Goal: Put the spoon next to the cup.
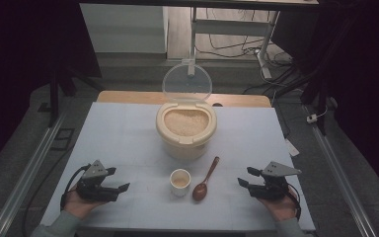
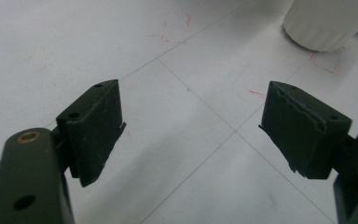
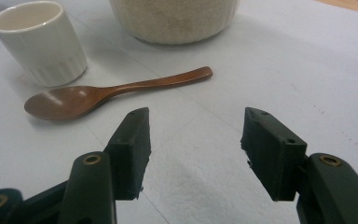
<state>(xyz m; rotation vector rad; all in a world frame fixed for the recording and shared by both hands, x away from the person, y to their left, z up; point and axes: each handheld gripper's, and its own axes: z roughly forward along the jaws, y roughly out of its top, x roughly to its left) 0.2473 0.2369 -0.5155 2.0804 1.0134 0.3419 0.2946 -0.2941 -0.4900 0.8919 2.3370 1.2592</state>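
Note:
A cream rice container (image 1: 186, 130) full of rice stands at the table's middle, its clear lid (image 1: 187, 81) tipped up behind it. In front sit a small white cup (image 1: 180, 181) and a brown wooden spoon (image 1: 206, 178), bowl end toward me. My left gripper (image 1: 117, 179) rests open near the front left, empty. My right gripper (image 1: 246, 177) rests open at the front right, empty. The right gripper view shows the spoon (image 3: 107, 92), cup (image 3: 41, 42) and container base (image 3: 175, 18) beyond my open right gripper (image 3: 196, 149). The cup's base (image 2: 324, 23) appears beyond my open left gripper (image 2: 191, 126).
The table is covered by a white sheet (image 1: 123, 143) with faint red marks (image 2: 175, 28). A wooden edge (image 1: 128, 96) shows at the back. Metal rails (image 1: 29, 168) run along both sides on the floor, with cables (image 1: 237, 47) behind.

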